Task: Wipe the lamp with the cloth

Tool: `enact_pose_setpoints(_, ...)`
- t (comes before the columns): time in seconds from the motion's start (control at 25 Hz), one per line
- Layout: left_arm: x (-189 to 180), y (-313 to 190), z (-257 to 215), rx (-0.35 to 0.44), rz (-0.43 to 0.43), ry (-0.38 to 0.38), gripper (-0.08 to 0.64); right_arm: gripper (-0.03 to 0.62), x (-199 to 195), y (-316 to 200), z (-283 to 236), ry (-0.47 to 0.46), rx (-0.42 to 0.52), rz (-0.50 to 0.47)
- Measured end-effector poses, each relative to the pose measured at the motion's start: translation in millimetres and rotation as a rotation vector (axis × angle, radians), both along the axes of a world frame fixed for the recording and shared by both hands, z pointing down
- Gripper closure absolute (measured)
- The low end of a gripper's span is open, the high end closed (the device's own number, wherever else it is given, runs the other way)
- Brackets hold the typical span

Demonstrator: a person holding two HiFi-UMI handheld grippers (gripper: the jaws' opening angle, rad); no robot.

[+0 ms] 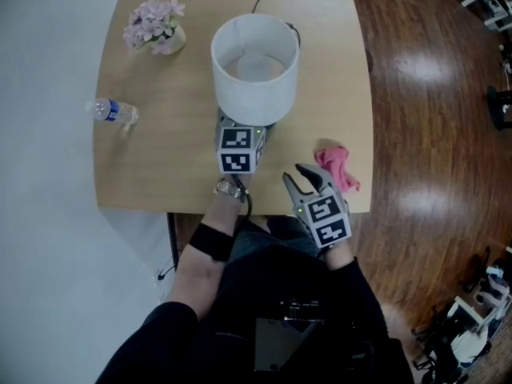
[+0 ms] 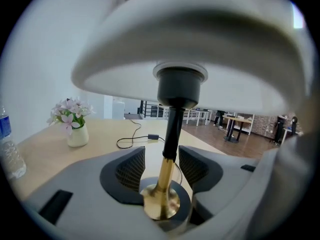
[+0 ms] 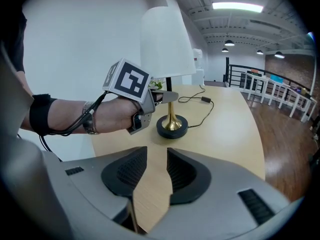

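The lamp [image 1: 254,69] is seen upright near the middle of the surface [image 1: 160,158]. Its brass stem [image 2: 169,149] is straddled by the left gripper [image 2: 161,166], whose jaws are held apart, one to each side, with no pad pressed on the metal. The right gripper [image 3: 156,174] is held over the near edge with its jaws partly apart and nothing between them. The pink cloth [image 1: 338,166] is left lying just beside that gripper, close to the right front edge of the surface and not yet picked up.

The main risk is judged to be tipping. If the stem is clamped off-centre or pushed sideways, the tall lamp could be rocked on its small round base [image 3: 172,126]. The shade [image 2: 200,49] hangs close above the left gripper and could be knocked if that gripper is raised. The cloth could be brushed off the edge by a careless reach. The cord [image 2: 135,136] behind the base could be tugged if the lamp is dragged.
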State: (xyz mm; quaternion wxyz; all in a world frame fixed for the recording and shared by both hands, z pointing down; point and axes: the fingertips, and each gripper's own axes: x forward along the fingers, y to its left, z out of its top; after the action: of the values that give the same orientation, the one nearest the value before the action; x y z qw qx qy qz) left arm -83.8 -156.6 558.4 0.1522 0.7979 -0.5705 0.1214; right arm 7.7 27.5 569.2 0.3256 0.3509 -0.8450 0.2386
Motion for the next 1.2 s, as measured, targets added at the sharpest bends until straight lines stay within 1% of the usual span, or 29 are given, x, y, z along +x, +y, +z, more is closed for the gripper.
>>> enact_pose_setpoints(0.12,-7.4,15.9,10.5,-0.025,0.002,-0.011,0.325,0.462,-4.3,2.3,-1.2,-0.001,0.001,-0.008)
enact_pose_setpoints(0.16,-8.6,21.0,15.0,-0.033,0.01,-0.018,0.307,0.462,-6.0,3.1,-1.3,-0.001,0.002,-0.01)
enact_pose_setpoints(0.32,-8.6,39.8,29.1,-0.059,0.054,-0.04,0.301,0.462,-12.7,8.7,-0.2,0.004,0.002,-0.015)
enact_pose_setpoints(0.52,-10.2,68.3,42.2,-0.121,0.1,-0.044,0.295,0.462,-18.3,13.6,0.2,0.007,0.003,-0.009)
enact_pose_setpoints(0.68,-13.8,99.8,48.4,-0.194,0.149,-0.041,0.294,0.462,-21.2,18.3,-1.2,0.0,0.004,0.004)
enact_pose_setpoints(0.88,-13.3,149.3,37.5,-0.32,0.266,-0.033,0.299,0.462,-21.5,25.2,-4.0,-0.01,0.007,0.031)
enact_pose_setpoints(0.96,-12.8,169.8,23.8,-0.357,0.315,-0.027,0.33,0.462,-20.1,28.7,-4.9,-0.014,0.006,0.045)
enact_pose_setpoints(1.04,-10.9,189.8,7.9,-0.381,0.368,-0.026,0.344,0.462,-17.2,32.1,-6.3,-0.014,0.012,0.057)
enact_pose_setpoints(1.08,-10.3,199.1,0.8,-0.389,0.393,-0.029,0.355,0.449,-15.3,33.2,-7.0,-0.013,0.017,0.063)
enact_pose_setpoints(1.16,-11.2,215.4,-9.1,-0.398,0.429,-0.047,0.413,0.445,-11.4,35.6,-8.0,-0.018,0.018,0.084)
enact_pose_setpoints(1.2,-12.6,222.4,-11.8,-0.402,0.44,-0.056,0.47,0.439,-9.7,37.1,-8.2,-0.025,0.013,0.098)
